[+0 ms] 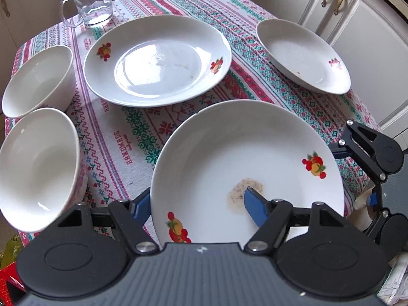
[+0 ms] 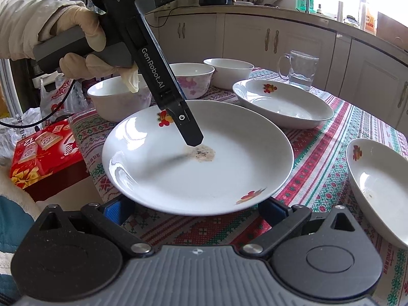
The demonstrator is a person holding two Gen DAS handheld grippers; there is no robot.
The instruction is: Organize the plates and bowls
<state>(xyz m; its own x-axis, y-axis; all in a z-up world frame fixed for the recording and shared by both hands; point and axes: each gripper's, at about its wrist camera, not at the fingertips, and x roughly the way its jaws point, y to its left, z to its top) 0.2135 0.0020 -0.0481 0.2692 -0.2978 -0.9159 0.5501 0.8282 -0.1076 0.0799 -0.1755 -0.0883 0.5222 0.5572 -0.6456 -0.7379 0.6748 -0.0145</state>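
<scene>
Stained plate (image 1: 244, 158), lower centre: left tool (image 1: 196, 204) straddles its rim, one finger inside, one beneath; whether the pads press, cannot tell. Right tool (image 2: 196, 211) likewise unclear, fingers under its near edge. Bowls (image 1: 35, 165) at left on tabletop (image 1: 122, 137).

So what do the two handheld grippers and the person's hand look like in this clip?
Both grippers are black with ribbed grey bodies, round black pivot discs, silver bolts and blue finger pads. The left gripper carries white lettering, "DAS" and "GenRobot.AI", and has a grey handle with a black cable trailing from it. The hand on it wears a cream glove and a pale sleeve. The right gripper looks alike.
</scene>
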